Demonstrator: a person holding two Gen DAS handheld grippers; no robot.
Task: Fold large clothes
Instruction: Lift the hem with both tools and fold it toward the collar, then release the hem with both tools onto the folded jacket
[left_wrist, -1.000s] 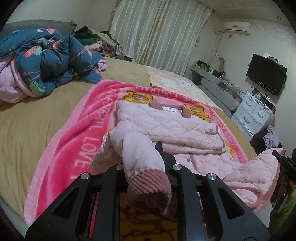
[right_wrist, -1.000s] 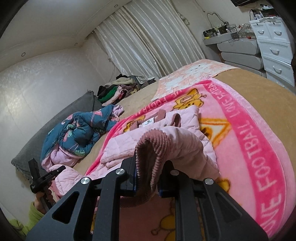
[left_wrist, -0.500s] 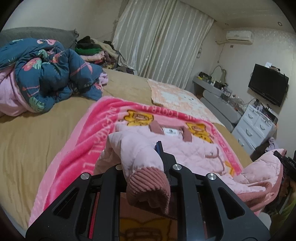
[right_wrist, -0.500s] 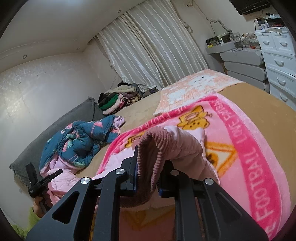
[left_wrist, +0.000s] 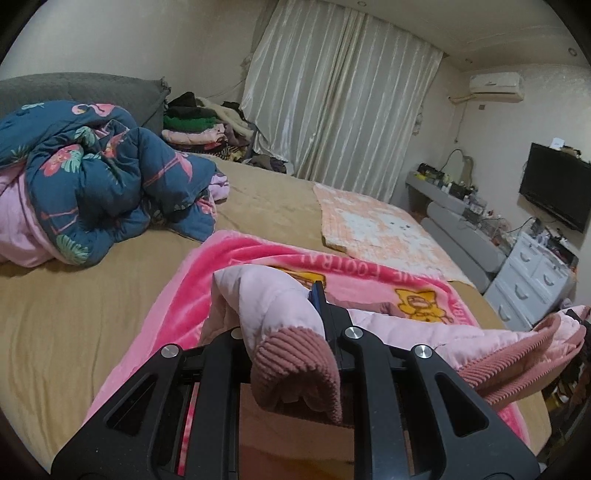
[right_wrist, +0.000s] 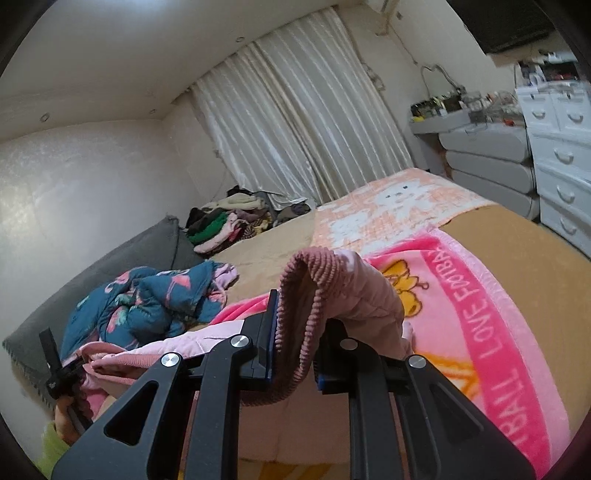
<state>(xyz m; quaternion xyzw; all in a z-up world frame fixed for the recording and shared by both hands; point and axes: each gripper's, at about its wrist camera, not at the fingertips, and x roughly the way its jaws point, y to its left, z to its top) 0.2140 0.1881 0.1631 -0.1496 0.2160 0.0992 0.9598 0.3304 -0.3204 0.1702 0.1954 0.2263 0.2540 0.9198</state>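
Raised since earlier: soft, light quilted pink padded jacket (left_wrist: 266, 295), both grippers, left gripper (left_wrist: 295, 354) and right gripper (right_wrist: 295, 354), clamped on ribbed hem corners, best hold.

I see the pink quilted jacket (left_wrist: 406, 328) lifted at both ends above the pink blanket (left_wrist: 192, 295) on the bed. Its fabric is pale pink with stitched quilting, and the ribbed trim is a darker dusty rose. One ribbed cuff (left_wrist: 295, 369) droops toward my left camera, its sleeve arching up behind it. On my right camera another ribbed cuff (right_wrist: 299, 325) hangs folded over, the puffy sleeve bending down to the blanket. The body stretches between, its ribbed hem (left_wrist: 524, 362) raised at the far end
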